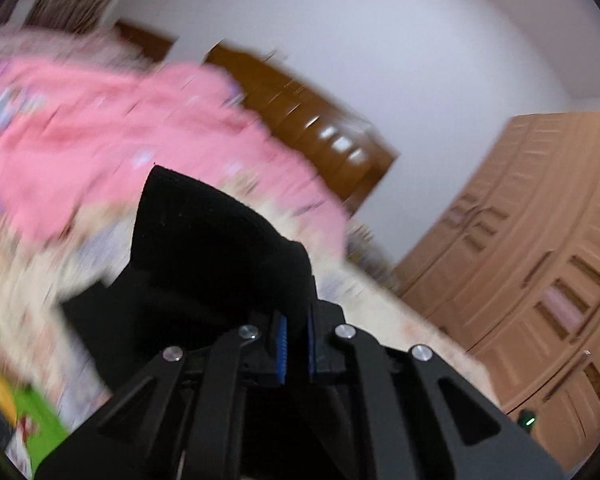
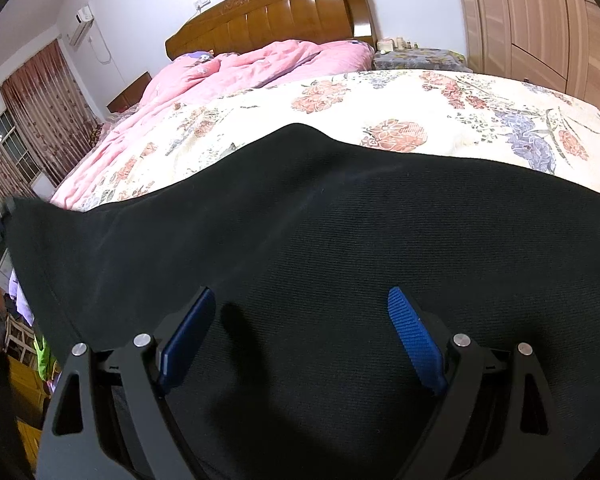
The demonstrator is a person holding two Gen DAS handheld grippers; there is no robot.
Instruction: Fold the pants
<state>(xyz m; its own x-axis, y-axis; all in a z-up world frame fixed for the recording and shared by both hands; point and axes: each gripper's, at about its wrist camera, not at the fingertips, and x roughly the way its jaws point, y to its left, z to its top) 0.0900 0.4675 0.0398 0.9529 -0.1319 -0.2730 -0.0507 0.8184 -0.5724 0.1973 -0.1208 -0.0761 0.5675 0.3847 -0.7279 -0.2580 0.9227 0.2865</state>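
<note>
The black pants (image 2: pixel 340 240) lie spread on the floral bedspread (image 2: pixel 440 104) and fill the lower part of the right wrist view. My right gripper (image 2: pixel 302 300) is open, with its blue pads (image 2: pixel 416 336) wide apart just above the cloth, holding nothing. In the left wrist view, which is motion-blurred and tilted, my left gripper (image 1: pixel 296 332) is shut on a bunched edge of the black pants (image 1: pixel 204 248) and holds it lifted above the bed.
A pink quilt (image 2: pixel 260 64) lies at the head of the bed below a brown wooden headboard (image 2: pixel 284 12). Tan wardrobe doors (image 2: pixel 540 20) stand on the right. A curtained window (image 2: pixel 28 120) is at the left, with clutter on the floor beside the bed.
</note>
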